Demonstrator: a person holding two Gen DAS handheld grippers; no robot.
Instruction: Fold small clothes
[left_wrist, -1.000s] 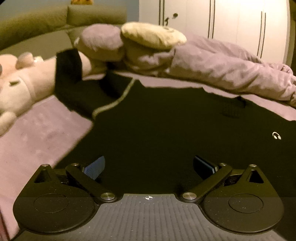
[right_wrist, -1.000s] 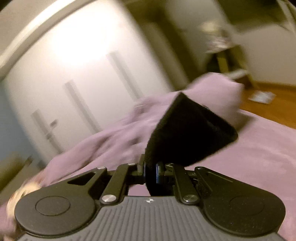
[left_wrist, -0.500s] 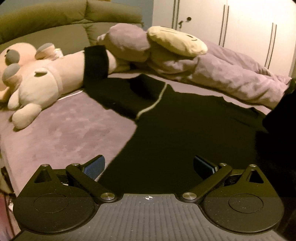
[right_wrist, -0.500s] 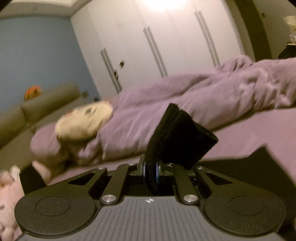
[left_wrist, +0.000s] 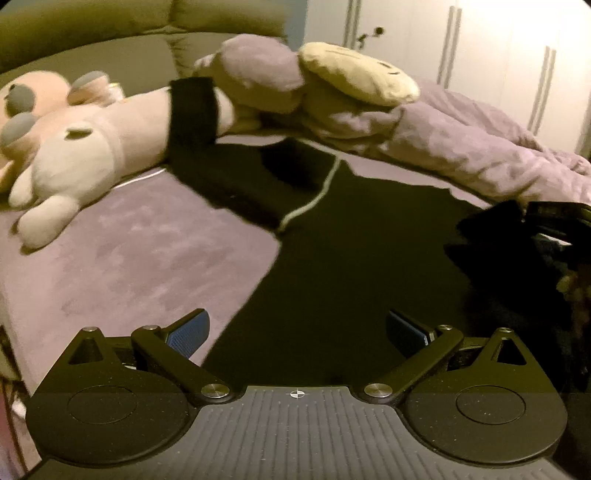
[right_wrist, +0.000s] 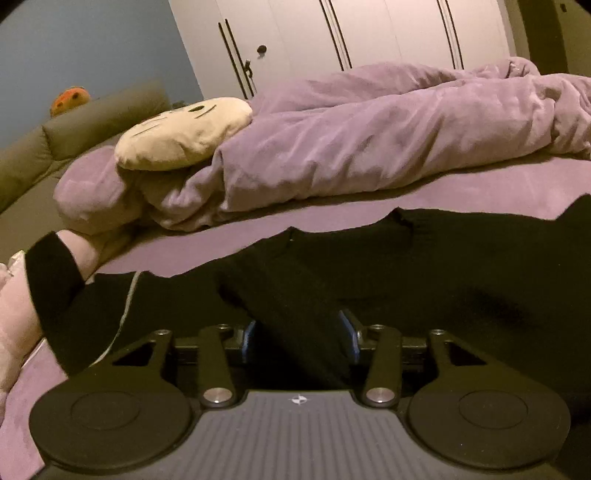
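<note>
A black sweater (left_wrist: 369, 236) lies spread on the purple bed; it also shows in the right wrist view (right_wrist: 461, 266). One sleeve (left_wrist: 192, 107) runs up over the pink plush toy, also at left in the right wrist view (right_wrist: 51, 269). The other sleeve (right_wrist: 291, 306) lies folded across the body, between my right gripper's (right_wrist: 298, 334) open fingers. My left gripper (left_wrist: 295, 332) is open and empty, low over the sweater's near edge. The right gripper shows at the right edge of the left wrist view (left_wrist: 554, 229).
A pink plush toy (left_wrist: 74, 147) lies at the left. A cream face cushion (left_wrist: 354, 74) and a bunched purple duvet (right_wrist: 369, 147) lie behind the sweater. Bare purple sheet (left_wrist: 129, 266) is at the left. White wardrobe doors (right_wrist: 351, 33) stand behind.
My right gripper carried the sleeve across over the sweater's body, lowered it and opened. The left gripper pulled back and turned left; it stayed open.
</note>
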